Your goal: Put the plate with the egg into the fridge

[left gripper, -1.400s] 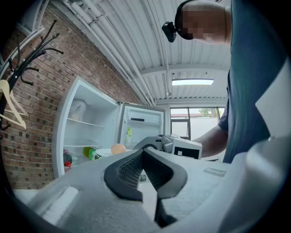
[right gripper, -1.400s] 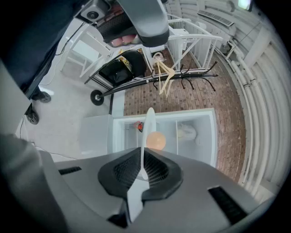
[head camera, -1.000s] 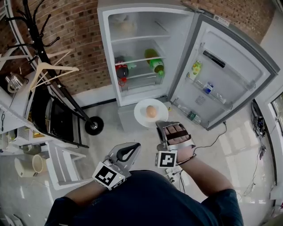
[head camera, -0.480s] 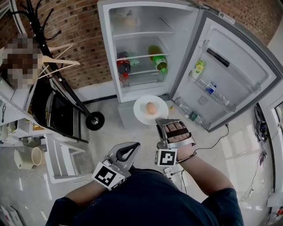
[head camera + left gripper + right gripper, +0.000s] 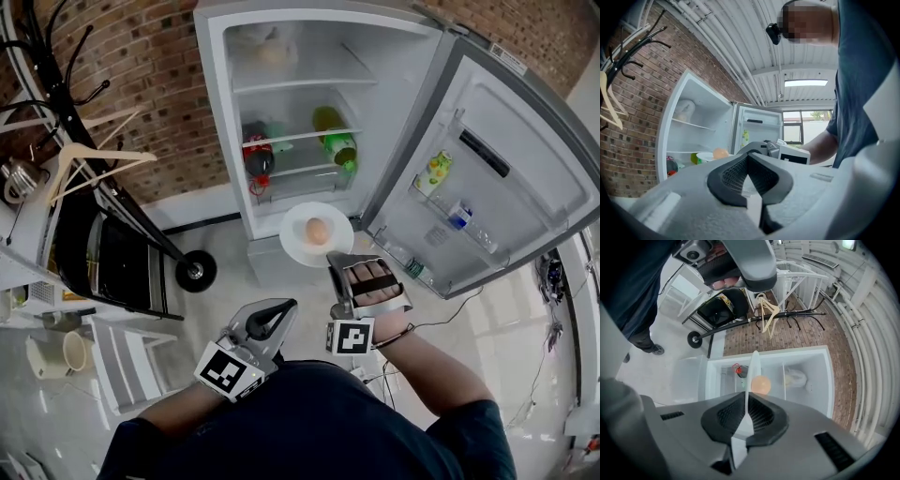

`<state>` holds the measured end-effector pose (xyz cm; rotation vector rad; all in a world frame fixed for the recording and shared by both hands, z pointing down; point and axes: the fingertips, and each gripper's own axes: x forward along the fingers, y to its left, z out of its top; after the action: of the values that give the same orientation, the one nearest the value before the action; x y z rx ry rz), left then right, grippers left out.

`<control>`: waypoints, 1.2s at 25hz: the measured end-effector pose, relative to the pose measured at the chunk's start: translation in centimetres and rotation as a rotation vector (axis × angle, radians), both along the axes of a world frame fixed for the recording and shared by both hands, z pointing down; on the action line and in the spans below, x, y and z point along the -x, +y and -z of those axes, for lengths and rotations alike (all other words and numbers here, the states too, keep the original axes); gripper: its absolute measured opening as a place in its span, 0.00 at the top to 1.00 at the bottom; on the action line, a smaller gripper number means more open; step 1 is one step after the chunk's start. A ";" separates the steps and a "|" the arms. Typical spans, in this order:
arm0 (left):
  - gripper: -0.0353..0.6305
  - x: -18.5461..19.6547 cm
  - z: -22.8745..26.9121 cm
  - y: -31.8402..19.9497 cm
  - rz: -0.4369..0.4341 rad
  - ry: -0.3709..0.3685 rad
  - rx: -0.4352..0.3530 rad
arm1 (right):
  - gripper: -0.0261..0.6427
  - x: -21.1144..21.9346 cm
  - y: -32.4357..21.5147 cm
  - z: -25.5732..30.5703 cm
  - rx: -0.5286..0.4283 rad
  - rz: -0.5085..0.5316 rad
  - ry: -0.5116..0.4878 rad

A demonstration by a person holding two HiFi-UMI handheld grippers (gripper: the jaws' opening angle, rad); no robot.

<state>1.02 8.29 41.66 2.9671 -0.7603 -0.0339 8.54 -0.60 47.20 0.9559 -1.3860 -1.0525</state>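
The right hand-held gripper [image 5: 339, 264] is clamped on the near rim of the white plate [image 5: 302, 246]. In the right gripper view the rim runs as a thin white edge straight between the two dark pads [image 5: 761, 417], which press on it from either side. The plate is held flat and face up. Its gripped edge is towards the person and its far edge points at the open fridge [image 5: 217, 112].

The egg [image 5: 318, 231] lies on its side near the middle of the plate. It looks slightly oval, and its long axis seems to run roughly from the gripper towards the fridge, though the tilt is hard to judge.

The plate is outside the fridge, just in front of the lowest part of the opening and above the pale floor [image 5: 225, 281]. It rests on no shelf.

The left hand-held gripper [image 5: 279, 309] hangs lower, beside the person's body and well apart from the plate. In its own view its jaws are closed tip to tip and hold nothing.

The fridge door [image 5: 511, 220] is swung wide to the right, with small bottles in its racks. On the middle shelf inside are a green bottle [image 5: 337, 142] and a dark bottle with a red top [image 5: 259, 157]. A brick wall [image 5: 150, 84] stands to the left of the fridge.
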 end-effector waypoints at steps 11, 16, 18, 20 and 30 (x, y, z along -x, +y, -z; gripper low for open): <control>0.94 1.0 1.3 -12.5 -0.094 0.013 0.005 | 0.93 0.5 -11.8 0.9 0.013 -0.074 0.006; 0.94 1.9 1.0 -16.4 -0.123 0.008 -0.002 | 0.93 0.6 -15.5 0.0 0.055 -0.111 -0.005; 0.94 1.9 0.7 -17.7 -0.120 0.006 0.005 | 0.93 0.5 -17.0 0.0 0.051 -0.109 0.002; 0.94 1.7 0.7 -18.6 -0.108 0.014 0.021 | 0.93 0.3 -18.4 -0.3 0.047 -0.098 0.015; 0.94 0.5 0.8 -22.5 0.010 0.026 0.039 | 0.93 -1.0 -24.8 -1.3 0.061 -0.033 0.021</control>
<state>0.49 -14.25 40.90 2.9199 -0.7636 -0.0566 9.52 -25.42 48.51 0.9179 -1.3730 -0.9880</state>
